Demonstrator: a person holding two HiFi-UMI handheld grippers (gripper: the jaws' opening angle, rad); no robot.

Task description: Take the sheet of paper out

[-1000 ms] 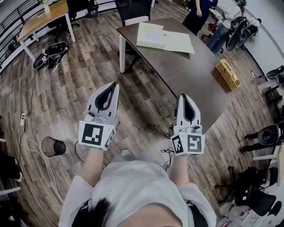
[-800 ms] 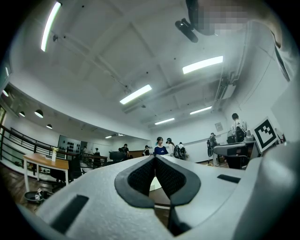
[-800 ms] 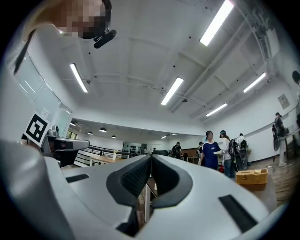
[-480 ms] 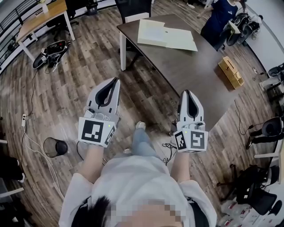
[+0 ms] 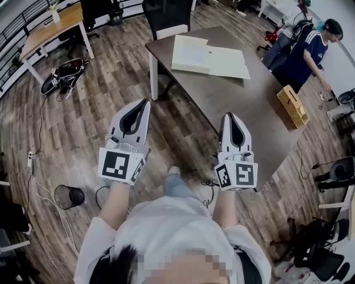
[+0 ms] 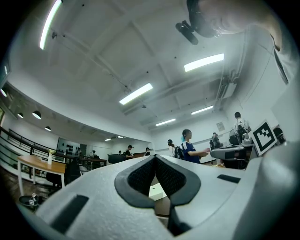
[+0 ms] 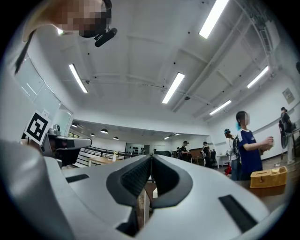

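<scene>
Moved: left gripper (image 5: 145, 102) and right gripper (image 5: 228, 115) are brought nearer the surface (image 5: 244, 105) | fingers closed, empty | paper (image 5: 192, 55) is seen on folder (image 5: 228, 61), well apart | judged light, limp; best pinched at a corner

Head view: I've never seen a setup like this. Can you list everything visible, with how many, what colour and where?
table: one, dark brown, ahead
folder with paper: one, cream, open at the table's far end
wooden box: one, yellow, on the table near its right edge
office chair: one, black, beyond the table
desk: one, light wood, far left
waste bin: one, black, floor at left
bystander: one, blue shirt, right of the table
left gripper: one, white, shut, empty
right gripper: one, white, shut, empty
</scene>
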